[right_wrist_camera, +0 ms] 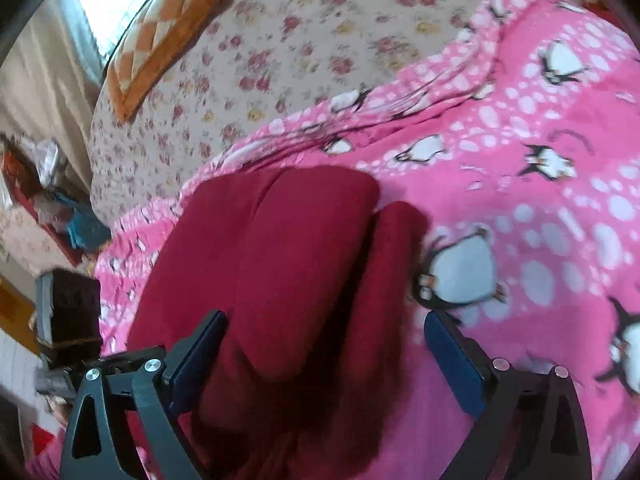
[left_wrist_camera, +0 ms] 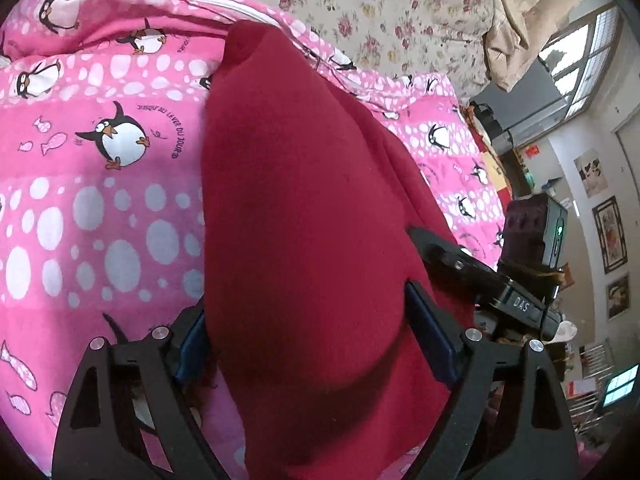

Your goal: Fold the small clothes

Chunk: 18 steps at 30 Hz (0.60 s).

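A dark red garment lies on a pink penguin-print quilt spread over a bed with a floral sheet. In the left wrist view, the left gripper has its blue-padded fingers spread wide, one on each side of a raised fold of the red cloth; the pads touch or nearly touch the cloth's flanks, but I cannot tell whether they squeeze it. The quilt carries printed French words beside a penguin, reading roughly "JUSQU'AU LEVER DU JOUR". To the right, the other gripper's black body shows white letters "DAS", with a small green light above.

In the blurred right wrist view, the right gripper is released, fingers well apart: the left pad sits against the garment, the right pad over bare quilt. The garment shows two rounded folded lobes. An orange checked cushion lies on the floral sheet beyond.
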Tool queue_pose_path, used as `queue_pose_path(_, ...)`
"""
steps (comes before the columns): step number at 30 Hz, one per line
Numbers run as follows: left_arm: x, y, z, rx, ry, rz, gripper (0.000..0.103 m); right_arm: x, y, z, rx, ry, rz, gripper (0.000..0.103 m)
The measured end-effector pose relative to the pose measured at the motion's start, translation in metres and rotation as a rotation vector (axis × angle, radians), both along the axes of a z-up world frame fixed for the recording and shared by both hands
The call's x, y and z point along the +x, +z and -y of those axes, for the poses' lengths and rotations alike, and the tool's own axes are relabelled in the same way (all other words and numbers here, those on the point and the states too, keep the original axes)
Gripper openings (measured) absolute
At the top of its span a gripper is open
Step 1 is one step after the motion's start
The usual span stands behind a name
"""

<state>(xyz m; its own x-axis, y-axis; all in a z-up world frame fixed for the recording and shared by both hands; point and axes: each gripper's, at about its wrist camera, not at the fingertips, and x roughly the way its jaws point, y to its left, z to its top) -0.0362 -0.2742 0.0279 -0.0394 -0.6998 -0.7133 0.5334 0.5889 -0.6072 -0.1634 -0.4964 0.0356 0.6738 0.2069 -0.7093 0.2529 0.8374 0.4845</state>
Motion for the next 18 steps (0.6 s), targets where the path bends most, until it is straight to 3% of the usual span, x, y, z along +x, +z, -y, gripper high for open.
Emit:
queue_pose_path(1,-0.002,0.001,0.001,0.01,0.003,0.015,0.085,0.004,-0.001,-0.003,-0.009,0.001,-0.005,0.097)
queue_pose_path(3,-0.006,0.004,-0.001,0.017,0.009,0.037,0.079,0.01,0.002,-0.009,0.013,0.018,0.0,0.073)
queue_pose_path(5,-0.008,0.007,-0.005,0.007,0.018,0.042,0.07,0.01,0.008,-0.013,0.005,-0.004,-0.007,0.06)
queue_pose_path(7,-0.011,0.014,-0.014,-0.004,0.029,0.035,0.063,0.01,0.017,-0.022,-0.034,-0.001,-0.014,0.055)
queue_pose_path(9,-0.02,0.026,-0.026,-0.012,0.028,0.035,0.062,0.006,0.025,-0.028,-0.033,0.011,-0.012,0.051)
queue_pose_path(14,-0.054,0.068,-0.07,-0.026,0.033,0.079,0.062,-0.005,0.053,-0.052,0.054,0.077,-0.006,0.048)
queue_pose_path(18,-0.083,0.08,-0.114,-0.014,0.094,0.102,0.062,-0.021,0.067,-0.086,0.084,0.159,0.019,0.048)
